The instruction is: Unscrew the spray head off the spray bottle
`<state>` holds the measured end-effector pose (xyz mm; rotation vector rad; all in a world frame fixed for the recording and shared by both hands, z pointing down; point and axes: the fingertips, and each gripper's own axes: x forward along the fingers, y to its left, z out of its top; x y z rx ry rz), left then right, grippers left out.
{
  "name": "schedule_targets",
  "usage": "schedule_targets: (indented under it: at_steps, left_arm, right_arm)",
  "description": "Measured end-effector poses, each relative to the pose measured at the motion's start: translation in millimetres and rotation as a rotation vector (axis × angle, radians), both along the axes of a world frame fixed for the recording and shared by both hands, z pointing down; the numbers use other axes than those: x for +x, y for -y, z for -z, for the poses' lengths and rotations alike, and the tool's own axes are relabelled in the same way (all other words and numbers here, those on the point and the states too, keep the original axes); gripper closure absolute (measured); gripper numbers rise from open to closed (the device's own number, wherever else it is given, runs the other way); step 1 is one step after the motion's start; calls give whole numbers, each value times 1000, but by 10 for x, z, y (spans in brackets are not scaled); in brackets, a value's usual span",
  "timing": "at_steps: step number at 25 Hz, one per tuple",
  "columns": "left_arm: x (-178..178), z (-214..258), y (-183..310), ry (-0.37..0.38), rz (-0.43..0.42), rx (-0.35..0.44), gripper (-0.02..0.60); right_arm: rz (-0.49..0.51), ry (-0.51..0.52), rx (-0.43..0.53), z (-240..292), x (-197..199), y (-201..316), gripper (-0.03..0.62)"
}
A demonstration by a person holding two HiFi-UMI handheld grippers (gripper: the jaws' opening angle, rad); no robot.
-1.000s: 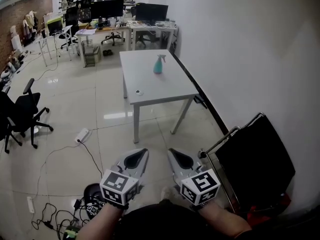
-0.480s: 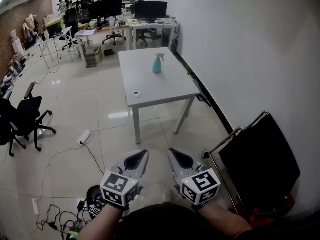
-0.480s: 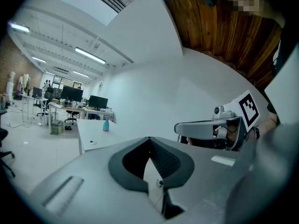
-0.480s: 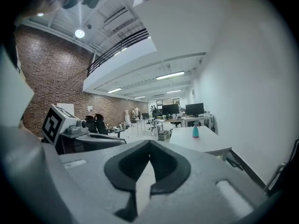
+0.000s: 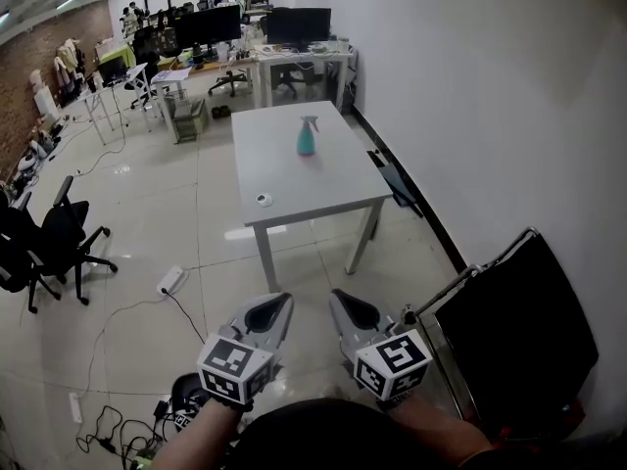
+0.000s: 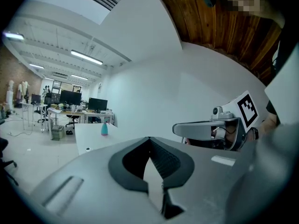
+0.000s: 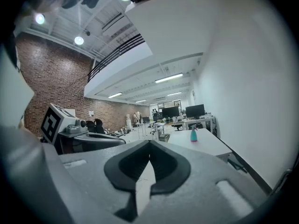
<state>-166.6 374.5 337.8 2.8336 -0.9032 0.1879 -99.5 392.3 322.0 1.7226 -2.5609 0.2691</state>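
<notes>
Head view, working outward: left claw [image 5: 279, 306] and right claw [image 5: 343, 306] side by side, both pinched fully shut, gripping nothing. Smooth grey plastic shells, dark ribbed pads [image 6: 162, 160], cubes printed with black-and-white square markers. Glossy pale tiled floor just ahead of the tips. Farther ahead and well apart, a matte white rectangular table [image 5: 294, 199] bearing the teal spray bottle [image 5: 307, 139], upright, spray head on. Right of the right claw, a black panel [image 5: 509, 321] in a metal frame against the wall.
</notes>
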Motion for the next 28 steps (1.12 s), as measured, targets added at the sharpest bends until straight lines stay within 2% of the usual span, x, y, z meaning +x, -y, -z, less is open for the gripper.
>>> schedule_targets:
  at_steps: [15, 28]
  left_arm:
    - [764, 30, 299, 55, 19, 19, 566]
    - [860, -105, 665, 52, 14, -12, 566]
  right_arm:
    - [29, 63, 8, -51, 749, 362, 603]
    - [23, 56, -14, -125, 851, 721, 603]
